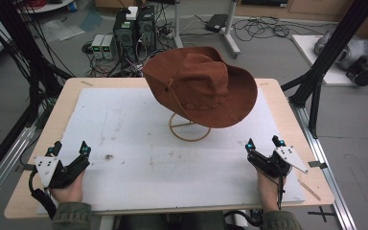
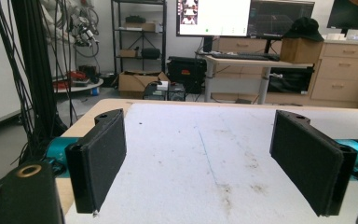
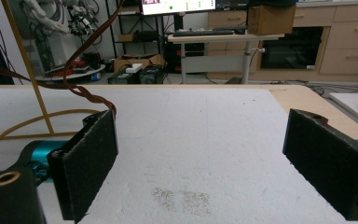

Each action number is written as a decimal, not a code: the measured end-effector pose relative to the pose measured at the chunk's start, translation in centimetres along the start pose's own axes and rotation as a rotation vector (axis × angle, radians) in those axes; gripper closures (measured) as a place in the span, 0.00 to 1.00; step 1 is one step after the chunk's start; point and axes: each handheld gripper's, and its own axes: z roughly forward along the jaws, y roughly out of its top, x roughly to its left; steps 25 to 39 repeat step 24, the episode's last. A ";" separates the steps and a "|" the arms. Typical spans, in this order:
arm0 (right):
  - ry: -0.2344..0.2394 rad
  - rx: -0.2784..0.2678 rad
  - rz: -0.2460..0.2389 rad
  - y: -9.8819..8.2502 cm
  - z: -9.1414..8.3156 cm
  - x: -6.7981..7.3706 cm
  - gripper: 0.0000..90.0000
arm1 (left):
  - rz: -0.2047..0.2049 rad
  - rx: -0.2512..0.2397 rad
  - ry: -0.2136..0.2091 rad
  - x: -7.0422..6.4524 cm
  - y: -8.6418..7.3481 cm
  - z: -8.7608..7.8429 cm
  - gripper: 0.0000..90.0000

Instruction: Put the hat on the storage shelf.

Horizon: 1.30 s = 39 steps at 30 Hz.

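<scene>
A brown wide-brimmed hat (image 1: 201, 86) rests tilted on a thin tan wire stand (image 1: 189, 127) near the middle back of the table. The stand's ring and post (image 3: 25, 60) and the hat's brown cord (image 3: 91, 95) appear at the left of the right gripper view. My left gripper (image 1: 68, 148) sits at the front left of the white mat (image 1: 124, 139), open, nothing between its pads (image 2: 100, 156). My right gripper (image 1: 264, 142) sits at the front right, open and empty, to the right of and nearer than the stand. Both are well apart from the hat.
The white mat covers most of the wooden table (image 1: 62, 100) and has dirty smudges (image 1: 109, 156). Black frame posts (image 1: 333, 43) stand at the right, cables and computer boxes (image 1: 134, 28) lie on the floor behind. A desk with monitors (image 2: 214, 16) stands far off.
</scene>
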 end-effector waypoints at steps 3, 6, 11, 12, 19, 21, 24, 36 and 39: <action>0.002 0.000 -0.007 0.0 0.1 -0.1 0.10 | -0.001 0.006 0.000 0.0 0.0 0.0 0.21; 0.002 0.000 -0.014 -0.1 0.1 -0.1 0.10 | -0.006 0.007 -0.007 0.1 -0.1 0.0 0.21; 0.002 0.008 -0.013 -0.1 0.2 0.0 0.10 | -0.018 0.008 -0.023 0.2 -0.1 0.1 0.21; 0.002 0.008 -0.013 -0.1 0.2 0.0 0.10 | -0.018 0.007 -0.024 0.2 -0.1 0.1 0.21; 0.004 0.012 -0.018 -0.2 0.3 0.1 0.10 | -0.022 0.008 -0.030 0.2 -0.1 0.3 0.21; 0.005 0.016 -0.012 -0.2 0.3 0.1 0.10 | -0.021 0.010 -0.030 0.2 -0.2 0.3 0.21; 0.005 0.015 -0.020 -0.2 0.4 0.1 0.11 | -0.027 0.010 -0.032 0.3 -0.2 0.4 0.21; 0.005 0.015 -0.020 -0.2 0.4 0.1 0.11 | -0.027 0.010 -0.032 0.3 -0.2 0.4 0.21; 0.005 0.015 -0.020 -0.2 0.4 0.1 0.11 | -0.027 0.010 -0.032 0.3 -0.2 0.4 0.21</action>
